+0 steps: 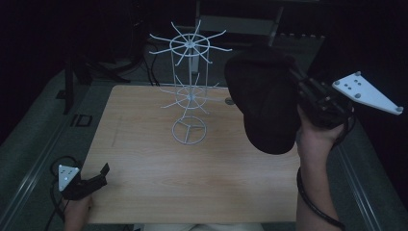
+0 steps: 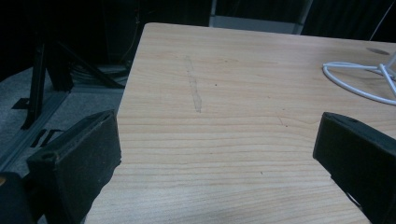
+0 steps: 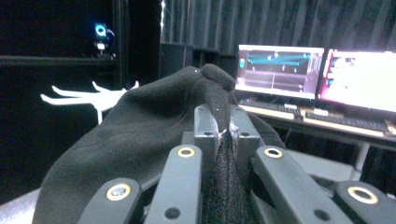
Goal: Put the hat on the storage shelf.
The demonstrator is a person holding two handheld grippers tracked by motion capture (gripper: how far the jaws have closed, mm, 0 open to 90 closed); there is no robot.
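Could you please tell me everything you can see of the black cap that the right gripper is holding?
The black fabric cap looks soft and matte, with a rounded crown and no marking that I can make out. It hangs in the air, clear of the light wooden table, just right of the white wire rack with hooked arms. The right gripper has its jaws shut on a pinched fold of the cloth; the right gripper view shows that fold bunched between them. I cannot tell whether it touches the rack.
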